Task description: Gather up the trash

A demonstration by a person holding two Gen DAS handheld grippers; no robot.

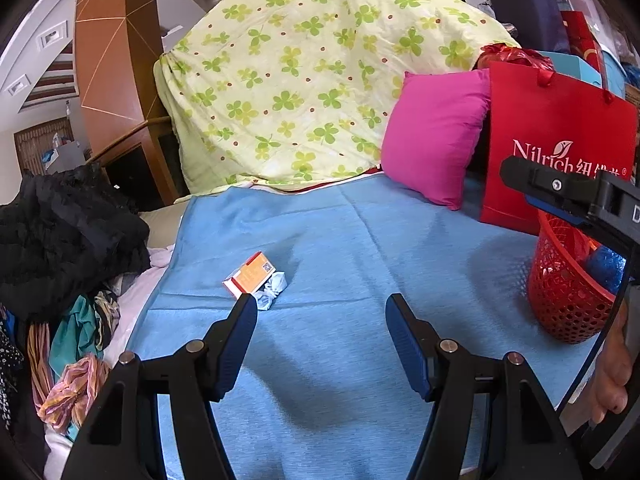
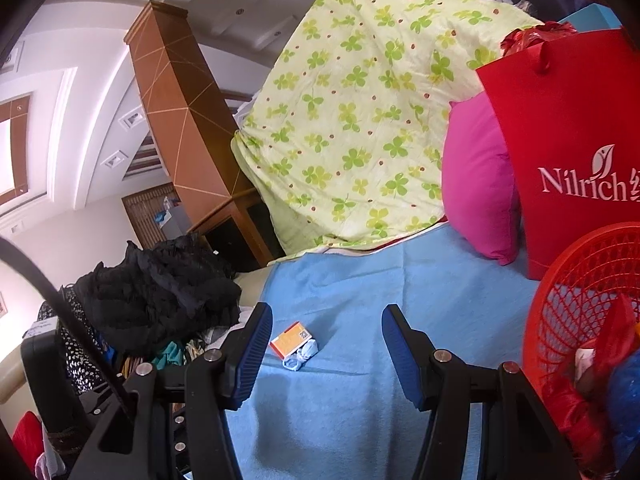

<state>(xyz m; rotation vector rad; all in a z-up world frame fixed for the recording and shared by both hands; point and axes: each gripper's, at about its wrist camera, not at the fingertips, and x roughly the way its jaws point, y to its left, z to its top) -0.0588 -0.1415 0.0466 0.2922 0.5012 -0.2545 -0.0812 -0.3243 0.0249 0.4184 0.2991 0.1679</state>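
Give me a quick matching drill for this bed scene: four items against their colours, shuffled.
Items:
1. small box
2. pillow
3. mesh basket
4. crumpled wrapper

Colours:
A. magenta
B. pale blue-white
C. orange and white
D. red

Pairs: 1-C, 2-A, 3-D, 4-B

The red bag [image 2: 568, 152] reads "Nilrich".

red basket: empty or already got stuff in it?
Not empty. The red basket holds red and blue wrappers, seen from the right wrist.
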